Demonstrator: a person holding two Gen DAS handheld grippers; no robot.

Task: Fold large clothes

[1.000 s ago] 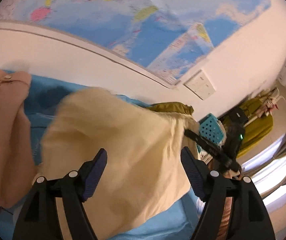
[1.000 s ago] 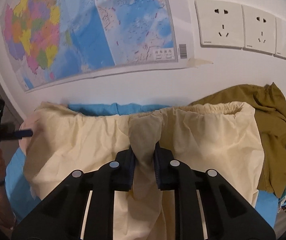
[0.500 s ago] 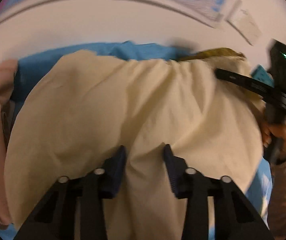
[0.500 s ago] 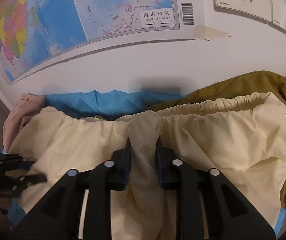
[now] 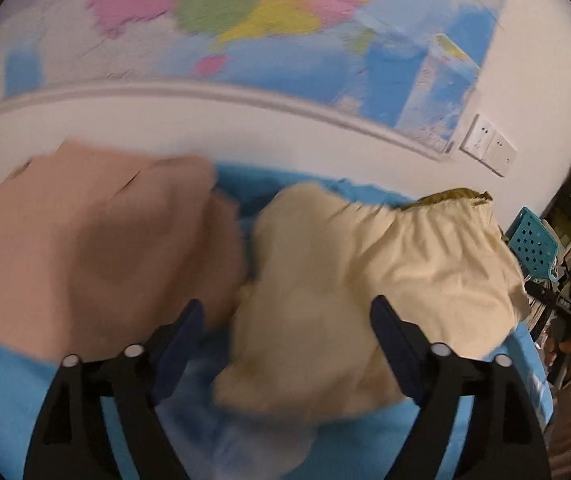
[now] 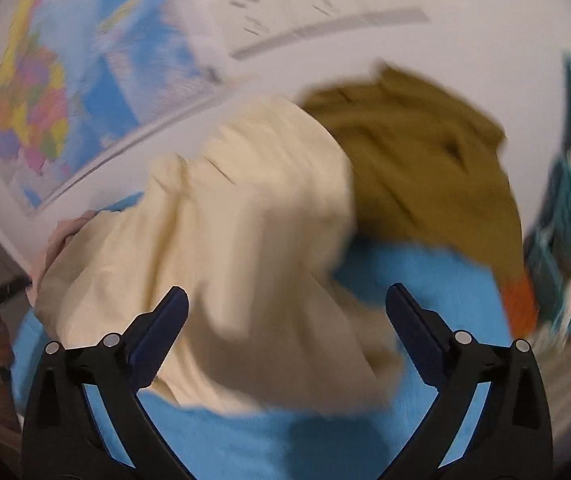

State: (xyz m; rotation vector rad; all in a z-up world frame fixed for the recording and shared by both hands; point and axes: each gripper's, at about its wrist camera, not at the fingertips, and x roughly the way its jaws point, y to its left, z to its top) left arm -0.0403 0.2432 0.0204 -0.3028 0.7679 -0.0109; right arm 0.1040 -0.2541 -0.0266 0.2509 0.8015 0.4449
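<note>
Gaping left gripper (image 5: 287, 330) over cream garment (image 5: 365, 284)

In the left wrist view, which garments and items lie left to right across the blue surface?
Pink garment → cream garment → teal perforated basket.

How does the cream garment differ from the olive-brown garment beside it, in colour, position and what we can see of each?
The cream garment is pale; the olive-brown garment is dark. The cream one lies toward the middle of the blue surface, in front of both open grippers; the olive-brown one sits to its right, nearer the wall. The cream one shows a gathered edge; the olive-brown one looks bunched. Both lie loose, unheld.
</note>
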